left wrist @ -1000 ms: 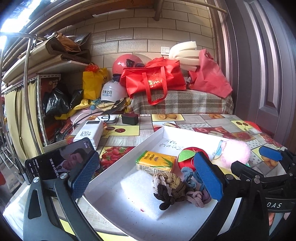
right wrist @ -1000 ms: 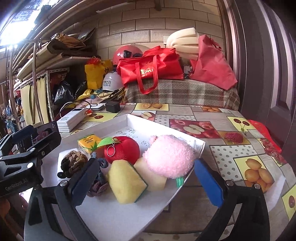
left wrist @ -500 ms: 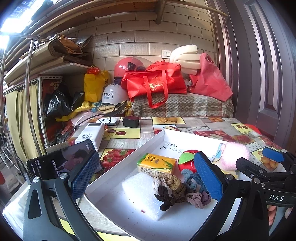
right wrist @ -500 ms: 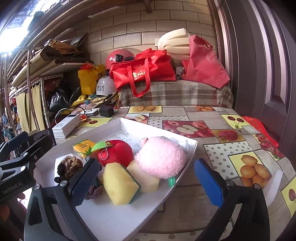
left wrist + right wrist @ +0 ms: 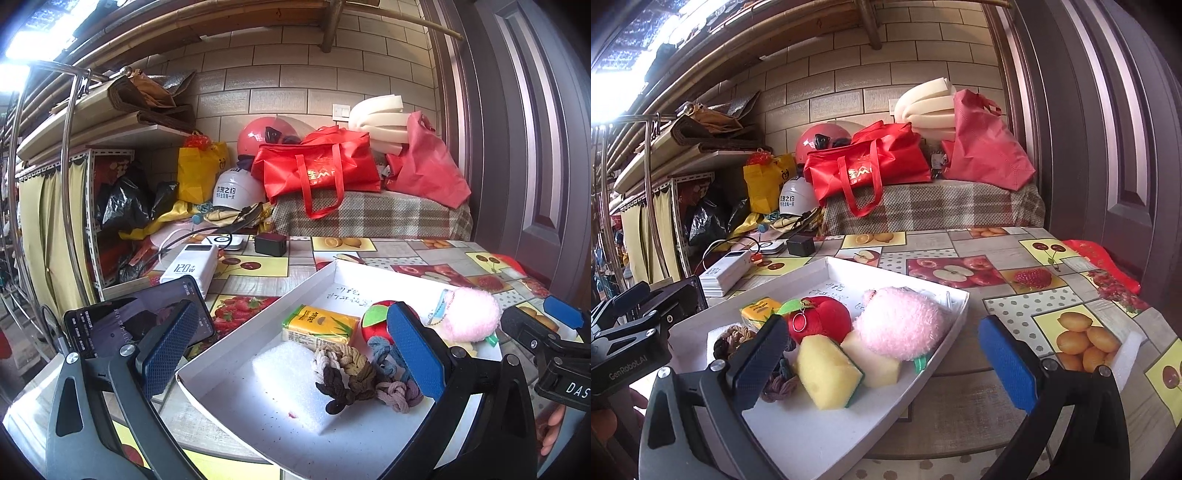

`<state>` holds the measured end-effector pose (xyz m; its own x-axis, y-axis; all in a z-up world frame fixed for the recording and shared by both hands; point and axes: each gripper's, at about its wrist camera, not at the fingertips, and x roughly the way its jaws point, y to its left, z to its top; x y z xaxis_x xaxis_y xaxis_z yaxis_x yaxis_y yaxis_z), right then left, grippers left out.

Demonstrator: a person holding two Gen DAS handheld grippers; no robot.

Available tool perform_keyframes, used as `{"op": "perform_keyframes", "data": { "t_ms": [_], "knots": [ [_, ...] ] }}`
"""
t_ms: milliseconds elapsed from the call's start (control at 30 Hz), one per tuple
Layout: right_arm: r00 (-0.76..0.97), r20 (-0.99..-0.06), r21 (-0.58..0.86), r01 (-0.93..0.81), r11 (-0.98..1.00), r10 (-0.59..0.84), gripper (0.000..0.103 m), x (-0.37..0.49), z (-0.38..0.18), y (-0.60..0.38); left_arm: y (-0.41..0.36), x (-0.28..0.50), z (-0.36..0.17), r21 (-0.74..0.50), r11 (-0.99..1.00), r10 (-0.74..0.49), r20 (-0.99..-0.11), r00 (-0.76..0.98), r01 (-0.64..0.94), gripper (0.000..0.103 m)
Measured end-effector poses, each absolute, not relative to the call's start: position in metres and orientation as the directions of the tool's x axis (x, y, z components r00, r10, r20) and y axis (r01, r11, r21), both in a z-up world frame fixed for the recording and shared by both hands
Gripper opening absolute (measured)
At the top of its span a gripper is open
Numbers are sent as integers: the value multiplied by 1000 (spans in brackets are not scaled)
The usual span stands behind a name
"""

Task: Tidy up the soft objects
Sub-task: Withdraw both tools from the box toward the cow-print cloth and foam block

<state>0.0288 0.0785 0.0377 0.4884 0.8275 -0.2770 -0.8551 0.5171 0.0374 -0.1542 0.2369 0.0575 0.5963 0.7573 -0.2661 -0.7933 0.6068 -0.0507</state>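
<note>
With both tongs spread wide and empty, the left gripper point(image 5: 295, 354) should drop squarely over the knotted hair ties point(image 5: 347, 373) lying just ahead in the white tray point(image 5: 236, 343), while the right gripper point(image 5: 886, 354) pinches the yellow sponge point(image 5: 827, 373) between its fingers gently.

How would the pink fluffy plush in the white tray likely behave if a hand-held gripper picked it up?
The pink fluffy plush looks soft and probably light, so it should squash between the fingers. Its long fuzz may slip somewhat. It leans on the pale sponge, which might shift as the plush lifts.
</note>
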Motion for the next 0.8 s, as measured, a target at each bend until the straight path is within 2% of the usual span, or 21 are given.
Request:
{"op": "perform_keyframes", "data": {
  "t_ms": [333, 533, 667, 800],
  "knots": [
    [439, -265, 14, -889, 458, 859, 103, 5, 37, 50, 220, -154, 55, -25, 631, 745, -261, 614, -776, 103],
    [427, -260, 70, -886, 458, 866, 103, 13, 37, 26, 200, -147, 55, 6, 674, 714, -261, 649, -739, 103],
    [460, -240, 105, -863, 494, 855, 103, 23, 39, -4, 184, -141, 54, 9, 715, 676, -267, 687, -699, 103],
    [563, -172, 98, -806, 583, 808, 103, 42, 47, -53, 171, -134, 55, 18, 750, 640, -272, 718, -662, 103]
  ]
}}
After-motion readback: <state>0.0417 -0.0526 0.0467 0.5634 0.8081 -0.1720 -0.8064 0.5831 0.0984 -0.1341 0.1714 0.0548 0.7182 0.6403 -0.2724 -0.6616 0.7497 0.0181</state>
